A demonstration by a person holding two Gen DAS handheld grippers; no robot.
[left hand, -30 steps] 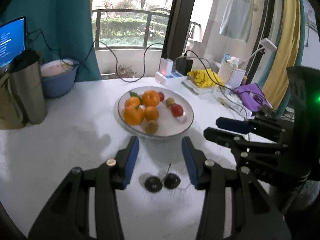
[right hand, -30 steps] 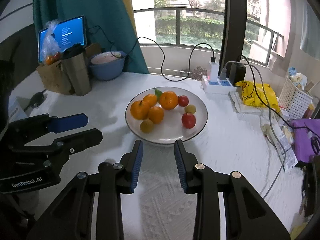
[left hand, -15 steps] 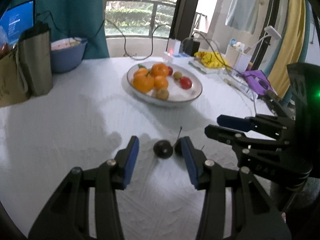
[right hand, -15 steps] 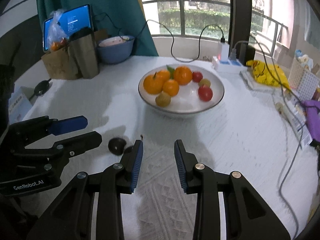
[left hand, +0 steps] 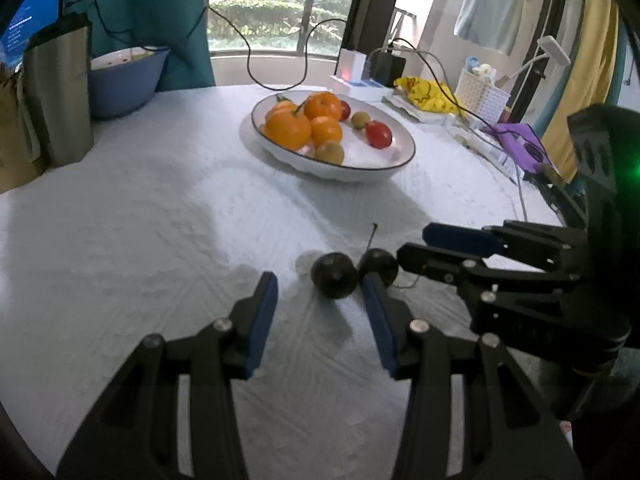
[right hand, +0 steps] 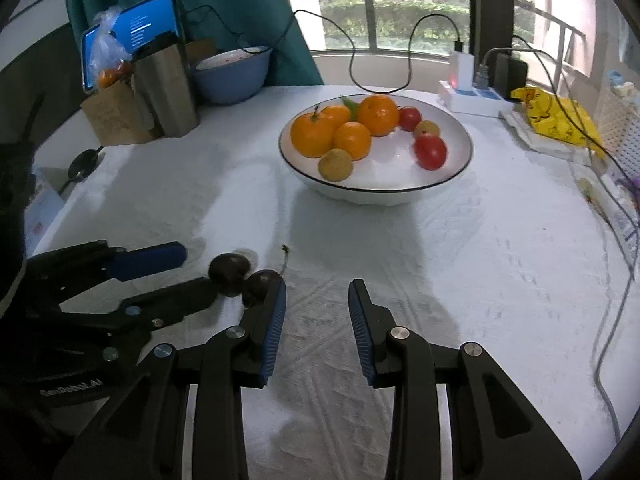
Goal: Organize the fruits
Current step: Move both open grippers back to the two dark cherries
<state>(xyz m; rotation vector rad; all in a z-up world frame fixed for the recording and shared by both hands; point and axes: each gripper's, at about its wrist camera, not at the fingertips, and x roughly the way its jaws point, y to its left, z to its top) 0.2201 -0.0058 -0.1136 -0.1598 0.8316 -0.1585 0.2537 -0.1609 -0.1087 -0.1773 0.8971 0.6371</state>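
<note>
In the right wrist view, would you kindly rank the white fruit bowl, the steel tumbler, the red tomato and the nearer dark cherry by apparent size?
1. white fruit bowl
2. steel tumbler
3. and 4. unsure: red tomato and nearer dark cherry look alike, and the cherry lies closer to the camera.

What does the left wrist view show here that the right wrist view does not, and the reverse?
Only the left wrist view shows the desk lamp, the hanging towel and the yellow curtain. Only the right wrist view shows the bag of oranges and the black spoon. Both show the two dark fruits lying on the tablecloth, the plate of oranges, the steel tumbler, the blue bowl, and both grippers, the left and the right, open.
</note>
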